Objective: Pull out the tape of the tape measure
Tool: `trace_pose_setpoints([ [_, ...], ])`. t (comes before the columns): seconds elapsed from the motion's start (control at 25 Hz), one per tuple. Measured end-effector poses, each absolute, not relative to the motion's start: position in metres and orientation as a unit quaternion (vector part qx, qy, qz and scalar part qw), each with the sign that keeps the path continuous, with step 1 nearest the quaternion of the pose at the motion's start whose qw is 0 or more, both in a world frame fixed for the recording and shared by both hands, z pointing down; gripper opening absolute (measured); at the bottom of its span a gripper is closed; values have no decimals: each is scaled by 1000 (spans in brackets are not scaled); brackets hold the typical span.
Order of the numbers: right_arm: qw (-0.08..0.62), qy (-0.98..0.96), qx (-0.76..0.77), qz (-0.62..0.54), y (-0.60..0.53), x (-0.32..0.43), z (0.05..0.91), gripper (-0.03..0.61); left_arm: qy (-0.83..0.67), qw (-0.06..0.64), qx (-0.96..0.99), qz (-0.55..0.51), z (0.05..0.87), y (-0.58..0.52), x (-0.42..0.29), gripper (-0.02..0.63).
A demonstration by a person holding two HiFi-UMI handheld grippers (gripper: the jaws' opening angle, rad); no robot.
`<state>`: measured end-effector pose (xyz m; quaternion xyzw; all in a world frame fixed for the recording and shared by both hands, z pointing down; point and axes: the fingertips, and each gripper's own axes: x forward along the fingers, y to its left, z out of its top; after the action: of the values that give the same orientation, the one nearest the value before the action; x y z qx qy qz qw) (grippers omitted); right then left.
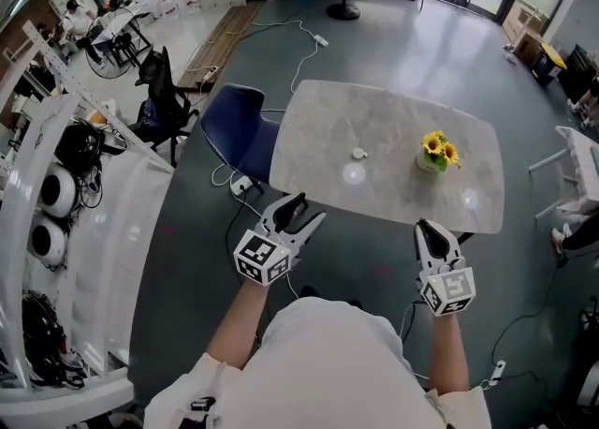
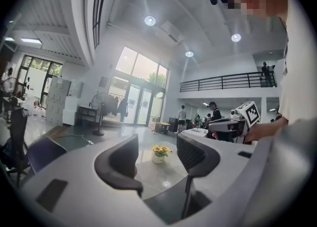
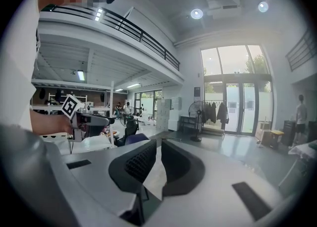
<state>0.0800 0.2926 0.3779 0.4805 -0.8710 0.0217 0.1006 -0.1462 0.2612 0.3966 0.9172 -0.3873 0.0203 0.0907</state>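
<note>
Close to the person, the left gripper (image 1: pixel 312 208) is held with jaws apart and empty, the right gripper (image 1: pixel 430 227) with jaws together, and well beyond both, on the table (image 1: pixel 318 127), the likely tape measure (image 1: pixel 359 154) is left untouched, tape unpulled.

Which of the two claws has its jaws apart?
The left claw: its jaws stand apart with nothing between them, while the right claw has its jaws together.

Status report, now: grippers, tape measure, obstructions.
Left gripper open, empty; right gripper shut, empty. Small pale item on table, likely the tape measure, untouched. Flower pot stands apart to its right.
</note>
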Motion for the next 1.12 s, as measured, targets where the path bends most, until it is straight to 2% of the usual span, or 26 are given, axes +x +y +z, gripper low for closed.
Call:
trace_pose_setpoints([
  [0.76,115,-863,490,37,292,29,402,51,-348,97,932,45,421,252,-181,266],
  [1.12,124,-867,480,49,271,37,413,66,-353,108,928,56,433,235,-173,275],
])
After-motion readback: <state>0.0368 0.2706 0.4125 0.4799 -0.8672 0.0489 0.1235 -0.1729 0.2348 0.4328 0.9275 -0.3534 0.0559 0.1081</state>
